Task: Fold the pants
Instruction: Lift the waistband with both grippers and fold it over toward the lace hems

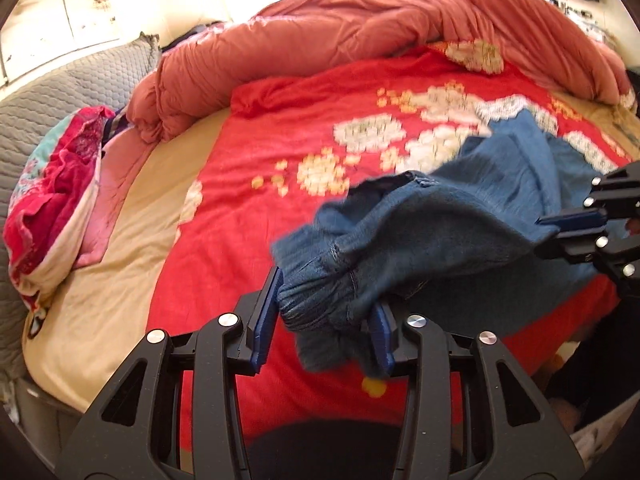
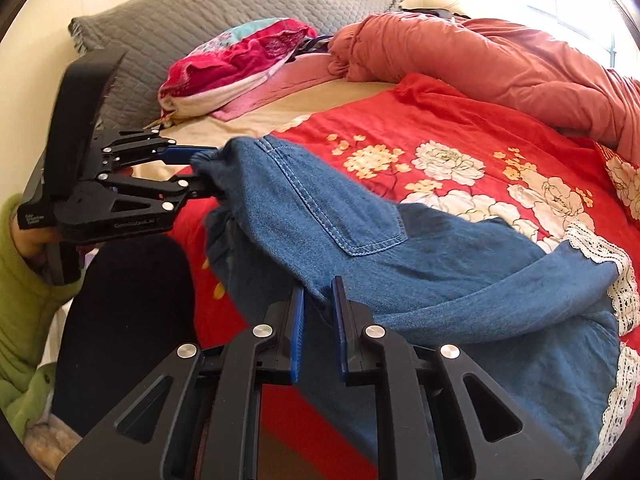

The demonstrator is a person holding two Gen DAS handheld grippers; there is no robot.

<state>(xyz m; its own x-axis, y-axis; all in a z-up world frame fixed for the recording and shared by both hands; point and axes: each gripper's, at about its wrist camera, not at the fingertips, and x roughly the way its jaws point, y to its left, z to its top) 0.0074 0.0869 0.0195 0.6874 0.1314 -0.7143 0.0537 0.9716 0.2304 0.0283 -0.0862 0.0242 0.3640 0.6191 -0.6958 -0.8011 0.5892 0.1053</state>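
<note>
The blue denim pants (image 2: 420,256) with white lace cuffs (image 2: 604,256) hang lifted above the red flowered bedspread (image 2: 440,128). My left gripper (image 1: 326,312) has the bunched elastic waistband between its blue pads; the jaws stand fairly wide around the bundle. It also shows in the right wrist view (image 2: 204,172), pinching the waistband's far corner. My right gripper (image 2: 318,312) is shut on the pants' edge near the back pocket. It shows at the right edge of the left wrist view (image 1: 560,224), clamped on the denim (image 1: 460,216).
A rolled salmon duvet (image 1: 360,40) lies along the far side of the bed. A pink patterned pillow (image 1: 56,188) and grey quilted headboard (image 2: 224,4) are at the head. The person's dark-clad leg (image 2: 124,320) and green sleeve (image 2: 20,280) are near the bed's edge.
</note>
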